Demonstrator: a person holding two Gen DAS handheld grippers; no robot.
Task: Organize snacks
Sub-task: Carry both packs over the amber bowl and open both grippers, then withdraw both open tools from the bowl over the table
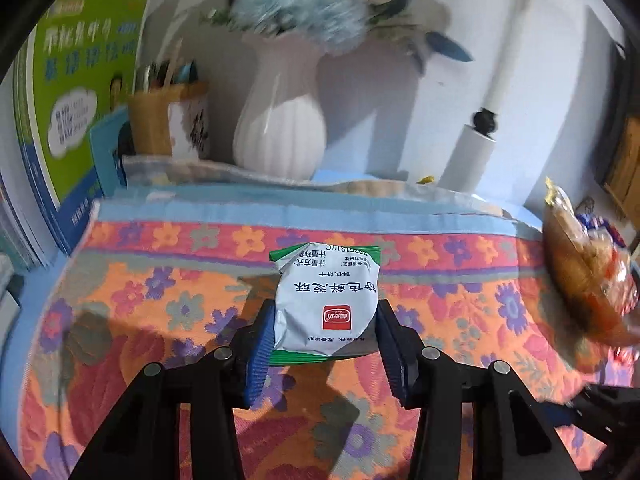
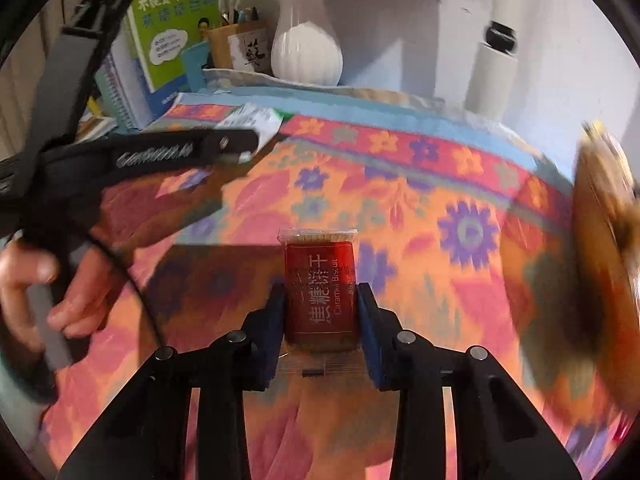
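The left gripper (image 1: 325, 330) had its blue pads pressed on both sides of the white snack pack (image 1: 326, 304), held just above the flowered cloth (image 1: 168, 280) — green seam toward the camera, other end free. It looked light, puffed w/ air, prob. a brittle biscuit inside; the film seemed slick, so a grip across the fat middle, as here, suited it better than pinching a seam.

In the right wrist view a hand (image 2: 36, 292) held that same tool at the left edge, pack poking out near the books (image 2: 160, 40).

The right gripper (image 2: 320, 308) was clamped on the red caramel biscuit (image 2: 320, 292), pads on its long sides, narrow gap. Stiff, small, light — likely to snap if squeezed hard.

Far right, a big brown snack bag (image 2: 600, 240), blurred, stood at the cloth's edge; soft and crinkly by the look, not yet touched.
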